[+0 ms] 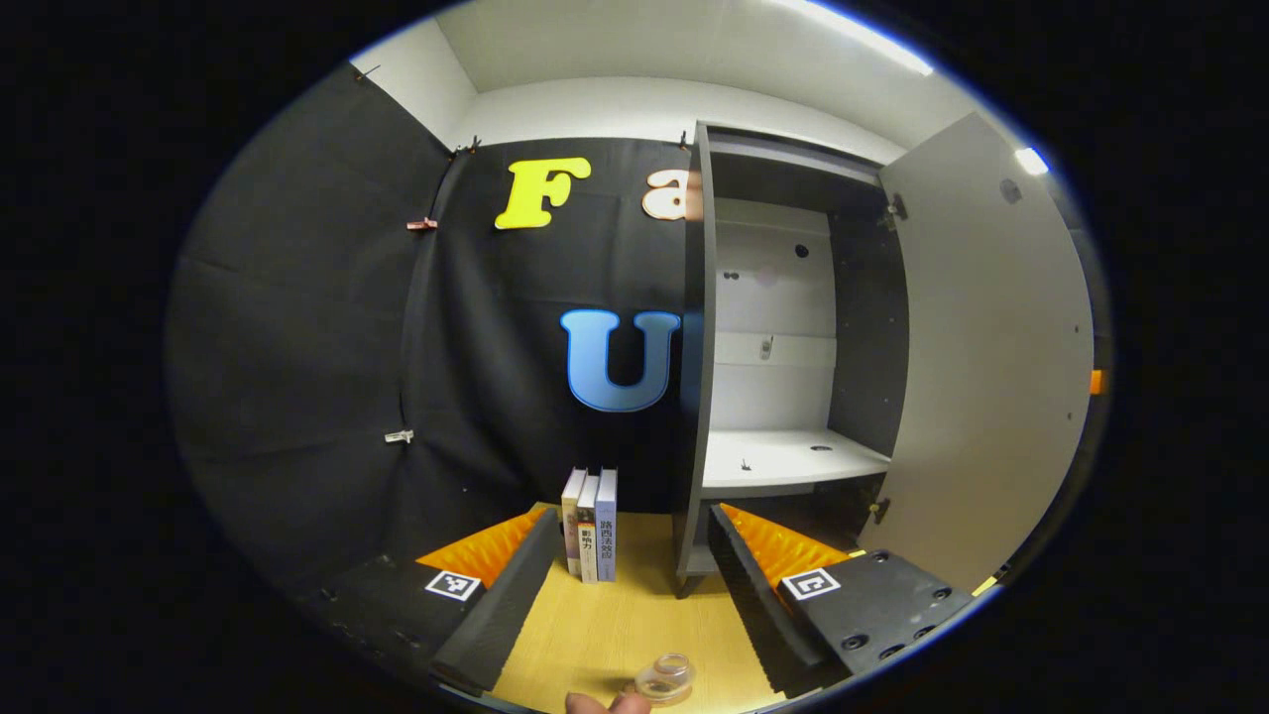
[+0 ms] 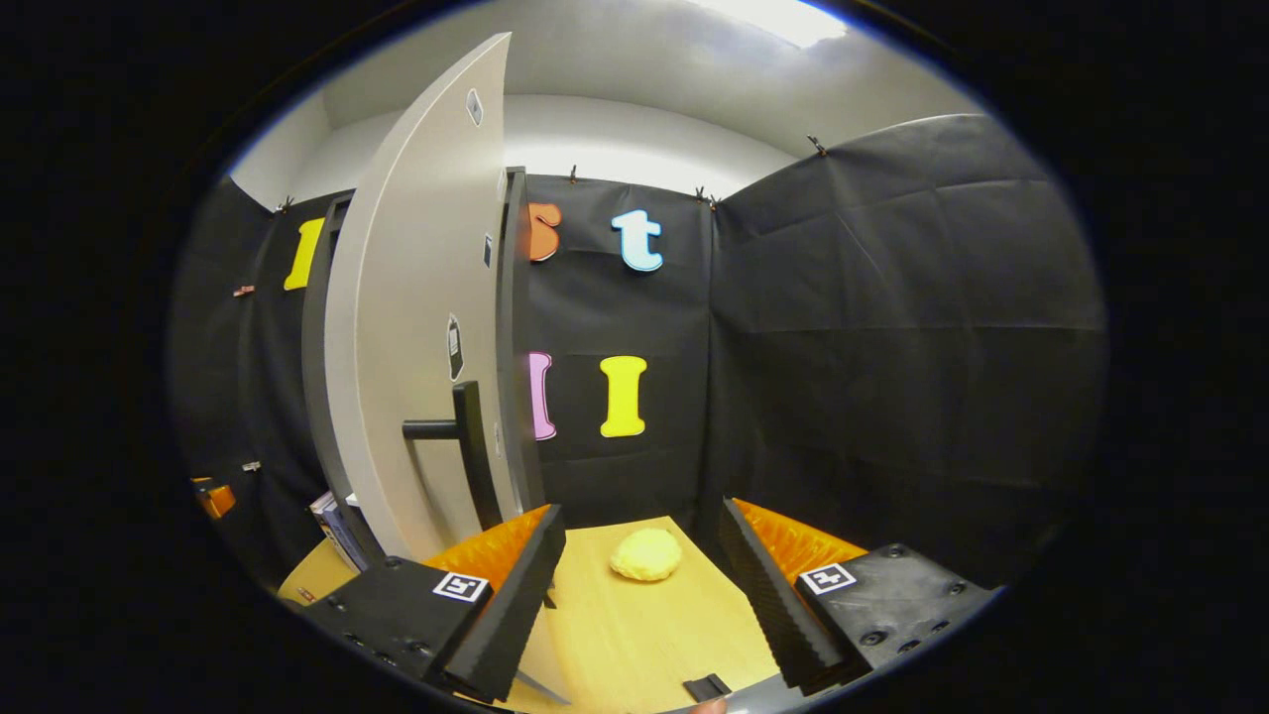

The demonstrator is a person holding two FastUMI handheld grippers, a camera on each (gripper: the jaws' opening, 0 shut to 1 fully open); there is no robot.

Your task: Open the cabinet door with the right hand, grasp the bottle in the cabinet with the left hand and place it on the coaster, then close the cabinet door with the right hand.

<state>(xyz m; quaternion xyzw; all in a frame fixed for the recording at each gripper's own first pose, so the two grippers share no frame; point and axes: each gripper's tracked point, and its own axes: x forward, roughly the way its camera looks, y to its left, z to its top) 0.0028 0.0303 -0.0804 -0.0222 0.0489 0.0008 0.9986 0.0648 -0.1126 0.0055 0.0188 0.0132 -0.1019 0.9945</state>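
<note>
In the left gripper view the grey cabinet stands open, its door swung out to the right. Its white shelf is bare. A clear bottle shows at the bottom edge on the wooden table, low between the roots of my left gripper's fingers, which stand wide open and do not touch it. I cannot see a coaster under it. In the right gripper view the door is close on the left with its dark handle. My right gripper is open, just right of the handle.
Three books stand upright on the table left of the cabinet. A person's fingertips show beside the bottle. A yellow lump lies on the table ahead of the right gripper, and a small black piece sits at the near edge.
</note>
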